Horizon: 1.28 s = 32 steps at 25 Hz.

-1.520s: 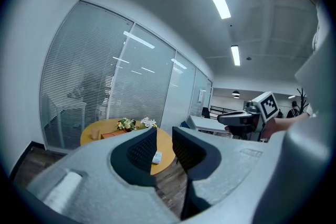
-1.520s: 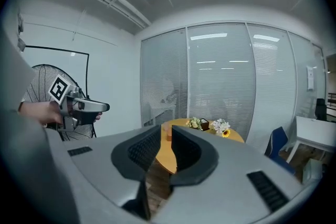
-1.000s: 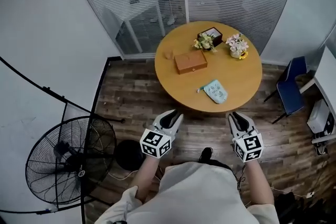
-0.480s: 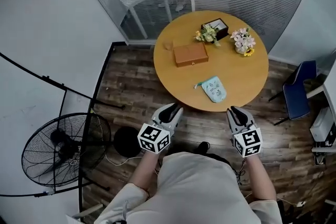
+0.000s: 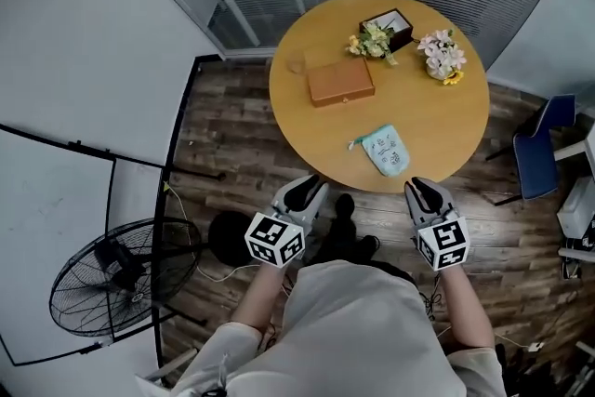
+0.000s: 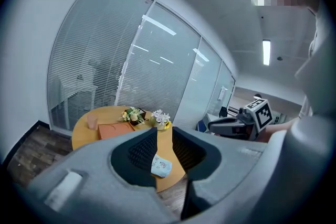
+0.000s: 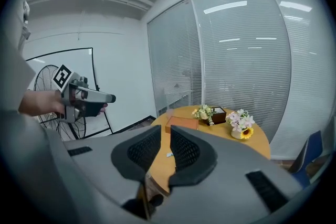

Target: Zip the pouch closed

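stage: approach — neither gripper is at the table yet.
pouch: pale teal pouch lies flat near the front edge of the round table, well apart from both grippers; wooden box beyond it.
left gripper: jaws a narrow gap apart, nothing between.
right gripper: the same, empty.
next, judged: pin one end, pinch the slider, pull straight along the zip — keep low so the fabric doesn't bunch.
unknown: slider too small to find.
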Available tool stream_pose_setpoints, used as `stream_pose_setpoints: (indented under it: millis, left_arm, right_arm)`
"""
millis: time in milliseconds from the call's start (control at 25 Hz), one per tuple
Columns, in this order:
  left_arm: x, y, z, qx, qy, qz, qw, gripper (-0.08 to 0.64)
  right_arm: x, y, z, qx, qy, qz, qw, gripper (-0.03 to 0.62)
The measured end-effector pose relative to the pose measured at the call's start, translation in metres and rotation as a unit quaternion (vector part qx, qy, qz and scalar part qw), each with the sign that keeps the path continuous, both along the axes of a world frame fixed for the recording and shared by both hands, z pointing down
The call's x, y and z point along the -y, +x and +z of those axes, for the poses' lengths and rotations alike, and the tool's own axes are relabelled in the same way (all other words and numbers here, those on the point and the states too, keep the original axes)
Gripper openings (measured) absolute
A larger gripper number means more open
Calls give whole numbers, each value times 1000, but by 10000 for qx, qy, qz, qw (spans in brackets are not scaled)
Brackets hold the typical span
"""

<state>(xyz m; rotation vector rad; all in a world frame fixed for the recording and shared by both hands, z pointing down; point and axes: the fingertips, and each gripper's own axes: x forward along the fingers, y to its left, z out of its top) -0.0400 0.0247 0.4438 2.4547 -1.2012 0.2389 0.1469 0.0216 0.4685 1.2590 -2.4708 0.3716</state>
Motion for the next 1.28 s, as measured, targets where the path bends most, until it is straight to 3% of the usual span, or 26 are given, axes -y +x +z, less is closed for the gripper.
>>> stream_pose_setpoints:
  millis: [360, 640, 880, 1280]
  left_arm:
    - [111, -6, 27, -146, -252, 536, 9981, 92]
    - [184, -16, 69, -46, -495, 1007, 9937, 92]
    - [208, -16, 119, -57, -934, 1206, 9883, 92]
    - [214, -24, 181, -73, -1495, 1195, 9815, 92]
  right_arm:
    - [94, -21, 26, -167, -266, 160, 9994, 55]
    - [161, -49, 59, -147, -665, 296, 9972, 55]
    - [191, -57, 94, -249, -1049, 351, 9935, 55]
    - [218, -79, 132, -550, -1369, -62, 9890, 55]
